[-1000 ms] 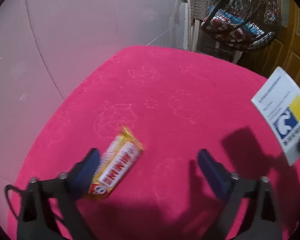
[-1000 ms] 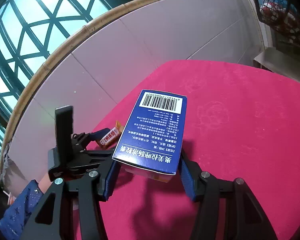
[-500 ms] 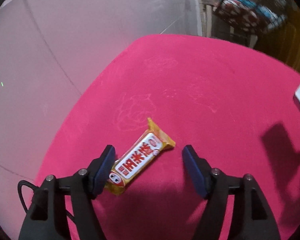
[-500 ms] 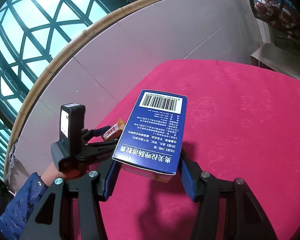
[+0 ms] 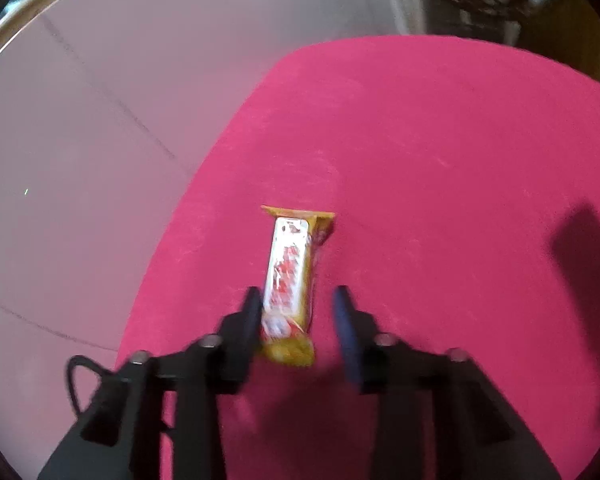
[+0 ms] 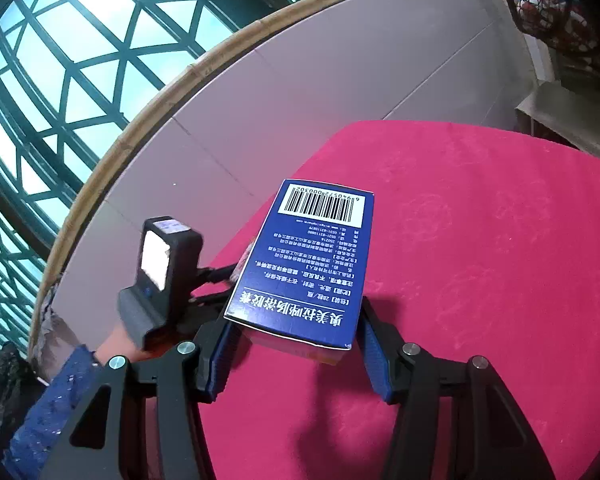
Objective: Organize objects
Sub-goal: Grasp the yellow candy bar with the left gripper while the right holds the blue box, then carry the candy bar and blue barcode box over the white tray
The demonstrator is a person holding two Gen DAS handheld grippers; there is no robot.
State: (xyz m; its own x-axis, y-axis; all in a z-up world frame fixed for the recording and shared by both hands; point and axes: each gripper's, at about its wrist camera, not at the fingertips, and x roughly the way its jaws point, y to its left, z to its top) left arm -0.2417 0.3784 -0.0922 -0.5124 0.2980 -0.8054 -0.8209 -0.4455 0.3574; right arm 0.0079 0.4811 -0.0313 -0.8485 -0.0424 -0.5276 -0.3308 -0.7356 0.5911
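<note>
The left gripper [image 5: 298, 322] is partly open around the near end of a yellow snack bar [image 5: 290, 288] lying on the pink cloth [image 5: 440, 152]. Its left finger [image 5: 252, 316] touches the wrapper; the right one stands just clear. The right gripper [image 6: 296, 344] is clamped on a blue box [image 6: 306, 260], held above the cloth, barcode end pointing away.

The left wrist view is dim and smeared with motion blur: the snack bar [image 5: 288, 280] print is unreadable, and dark shadows lie on the bench [image 5: 440, 152]. The right wrist view is sharp, daylit through the lattice window [image 6: 72, 64]. Fisheye bending curves both edges.
</note>
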